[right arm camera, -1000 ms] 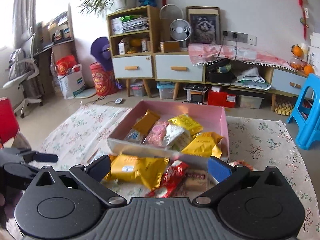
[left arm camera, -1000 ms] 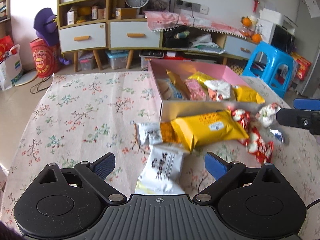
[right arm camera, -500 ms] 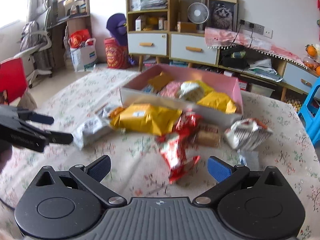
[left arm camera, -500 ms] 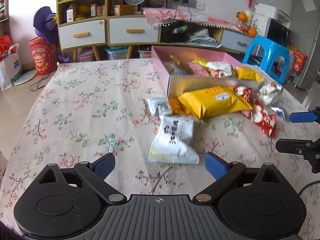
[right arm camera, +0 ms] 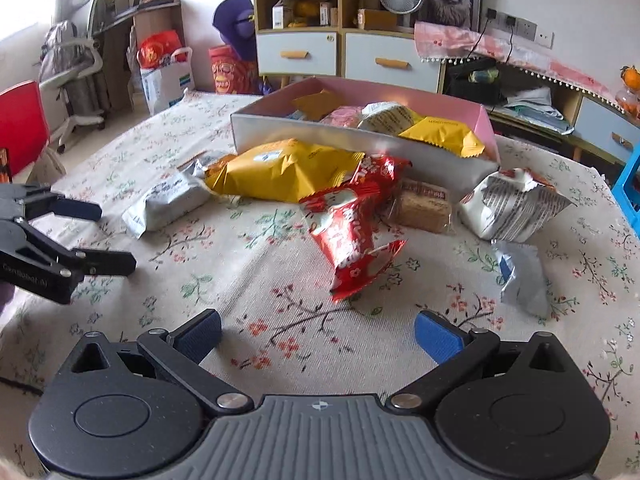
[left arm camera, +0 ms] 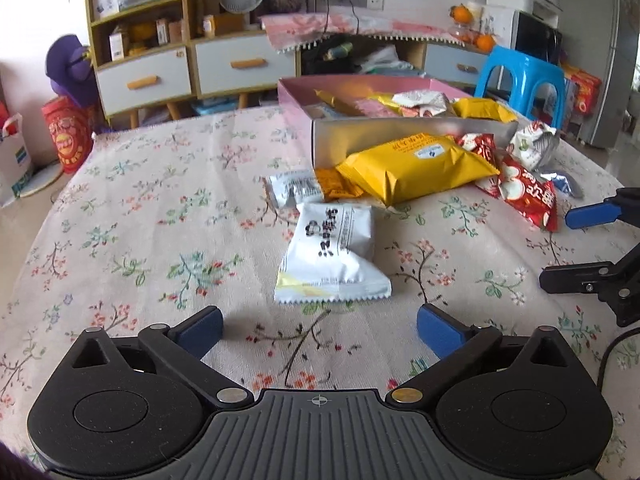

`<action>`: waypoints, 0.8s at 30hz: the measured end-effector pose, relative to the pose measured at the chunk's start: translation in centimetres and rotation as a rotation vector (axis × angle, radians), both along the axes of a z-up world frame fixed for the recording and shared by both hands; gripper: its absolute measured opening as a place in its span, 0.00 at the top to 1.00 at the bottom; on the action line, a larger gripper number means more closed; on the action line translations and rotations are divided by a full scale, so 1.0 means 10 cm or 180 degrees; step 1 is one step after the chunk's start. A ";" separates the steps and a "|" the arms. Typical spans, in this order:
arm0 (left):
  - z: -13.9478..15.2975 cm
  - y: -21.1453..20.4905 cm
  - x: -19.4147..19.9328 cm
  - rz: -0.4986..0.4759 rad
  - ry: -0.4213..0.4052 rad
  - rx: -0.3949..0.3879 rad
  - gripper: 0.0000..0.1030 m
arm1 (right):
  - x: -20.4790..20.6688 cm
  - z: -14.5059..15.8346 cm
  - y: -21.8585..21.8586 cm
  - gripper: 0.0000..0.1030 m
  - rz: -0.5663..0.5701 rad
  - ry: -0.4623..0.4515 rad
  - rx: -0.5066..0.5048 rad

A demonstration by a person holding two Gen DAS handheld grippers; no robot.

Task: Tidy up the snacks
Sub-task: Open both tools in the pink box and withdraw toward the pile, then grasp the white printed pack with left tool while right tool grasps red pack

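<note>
- The left gripper (left arm camera: pixel 320 326) is hovering with jaws spread wide, empty, just short of the white snack packet (left arm camera: pixel 332 256) lying on the floral tablecloth (left arm camera: pixel 120 220).
- The right gripper (right arm camera: pixel 318 334) is gaping empty before the red snack packet (right arm camera: pixel 352 236), near the pink box (right arm camera: pixel 486 120).

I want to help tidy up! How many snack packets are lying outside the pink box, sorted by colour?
White or silver: 4 (flat white packet, silver packet, crumpled white packet, small silver-blue packet)
Yellow: 1 (big yellow packet)
Orange: 1 (small orange packet)
Red: 2 (near red packet, far red packet)
Brown: 1 (biscuit pack)
Total: 9
</note>
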State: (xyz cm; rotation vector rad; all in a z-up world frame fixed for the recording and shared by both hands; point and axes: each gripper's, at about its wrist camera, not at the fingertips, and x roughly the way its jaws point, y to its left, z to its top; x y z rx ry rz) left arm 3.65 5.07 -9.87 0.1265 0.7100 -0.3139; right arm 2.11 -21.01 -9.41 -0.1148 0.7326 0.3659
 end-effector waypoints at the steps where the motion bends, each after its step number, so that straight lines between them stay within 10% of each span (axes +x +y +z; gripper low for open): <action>1: -0.01 -0.01 0.01 0.0000 -0.0032 -0.0012 0.00 | 0.01 0.00 0.00 0.09 0.0024 -0.0027 0.0004; 24: 0.00 -0.07 0.20 0.0000 -0.0090 -0.0081 0.01 | 0.30 -0.01 0.04 0.09 0.0160 -0.0199 0.0046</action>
